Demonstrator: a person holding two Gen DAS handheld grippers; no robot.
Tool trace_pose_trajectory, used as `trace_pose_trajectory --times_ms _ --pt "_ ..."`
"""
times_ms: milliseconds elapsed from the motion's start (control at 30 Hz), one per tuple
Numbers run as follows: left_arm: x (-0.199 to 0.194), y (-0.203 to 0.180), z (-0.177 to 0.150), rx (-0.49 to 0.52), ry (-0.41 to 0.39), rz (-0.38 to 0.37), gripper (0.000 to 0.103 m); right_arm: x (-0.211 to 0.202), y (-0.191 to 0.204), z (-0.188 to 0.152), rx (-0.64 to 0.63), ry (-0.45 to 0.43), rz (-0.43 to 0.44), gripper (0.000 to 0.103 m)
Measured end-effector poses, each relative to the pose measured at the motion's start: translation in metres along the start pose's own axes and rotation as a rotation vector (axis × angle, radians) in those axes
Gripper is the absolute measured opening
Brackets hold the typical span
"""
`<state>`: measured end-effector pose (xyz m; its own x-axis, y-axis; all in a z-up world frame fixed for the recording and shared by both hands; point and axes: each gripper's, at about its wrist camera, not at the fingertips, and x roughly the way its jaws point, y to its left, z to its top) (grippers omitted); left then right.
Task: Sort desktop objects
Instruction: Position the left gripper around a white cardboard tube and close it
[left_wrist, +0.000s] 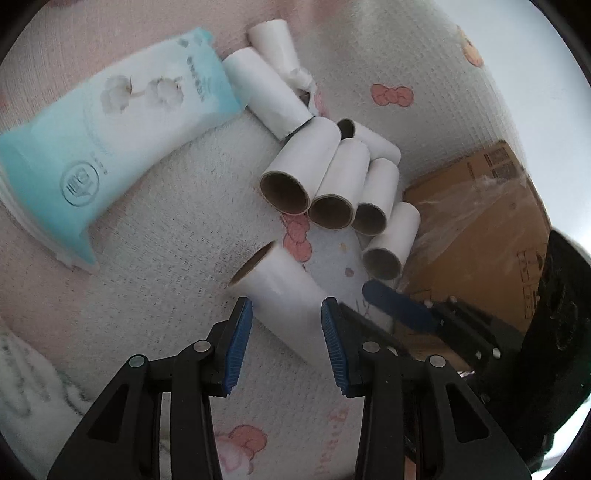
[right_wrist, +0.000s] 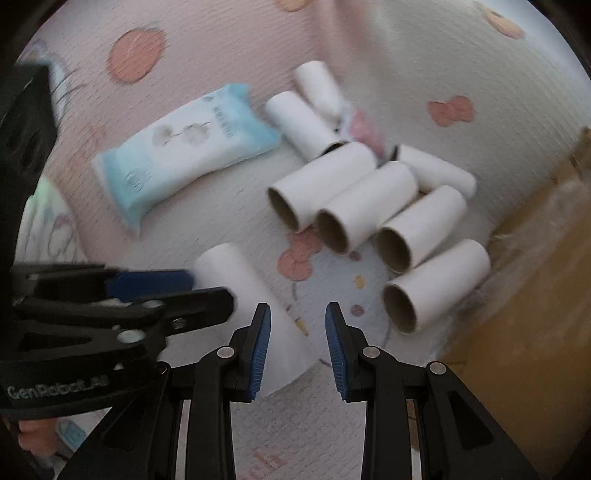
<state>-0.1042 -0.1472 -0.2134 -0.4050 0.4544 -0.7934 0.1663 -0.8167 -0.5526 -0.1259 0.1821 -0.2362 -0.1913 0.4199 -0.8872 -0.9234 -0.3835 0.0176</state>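
Cardboard tubes (left_wrist: 332, 177) lie bunched on a patterned blanket (left_wrist: 166, 258) in the left wrist view, beside a pale blue tissue pack (left_wrist: 110, 129) and a cardboard box (left_wrist: 480, 221). The left gripper (left_wrist: 286, 343) straddles a separate white roll (left_wrist: 280, 295); whether its pads press it cannot be told. In the right wrist view, the right gripper (right_wrist: 297, 347) stands unclenched and empty above the blanket, the roll's end just beside its left pad.
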Motion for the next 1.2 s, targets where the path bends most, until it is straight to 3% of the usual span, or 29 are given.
trace_pose_trajectory --times_ms 200,433,700,833,1100,1200 --pt "0.013 0.017 0.013 -0.136 0.019 -0.122 0.040 -0.001 -0.012 0.000 0.078 0.015 0.103 0.027" --pt "0.019 0.013 0.016 -0.142 0.032 -0.127 0.040 0.004 -0.001 0.000 0.058 0.025 0.102 0.027" --pt "0.027 0.027 0.021 -0.266 0.033 -0.221 0.040 0.009 -0.007 0.006 0.093 0.021 0.130 0.027" --pt "0.030 0.026 0.023 -0.282 0.024 -0.230 0.040 0.012 -0.015 0.009 0.126 0.018 0.170 0.028" --pt "0.035 0.029 0.021 -0.300 0.029 -0.258 0.042 0.027 -0.037 0.014 0.266 0.040 0.277 0.039" --pt "0.039 0.028 0.022 -0.299 0.041 -0.273 0.043 0.026 -0.036 0.012 0.273 0.022 0.265 0.041"
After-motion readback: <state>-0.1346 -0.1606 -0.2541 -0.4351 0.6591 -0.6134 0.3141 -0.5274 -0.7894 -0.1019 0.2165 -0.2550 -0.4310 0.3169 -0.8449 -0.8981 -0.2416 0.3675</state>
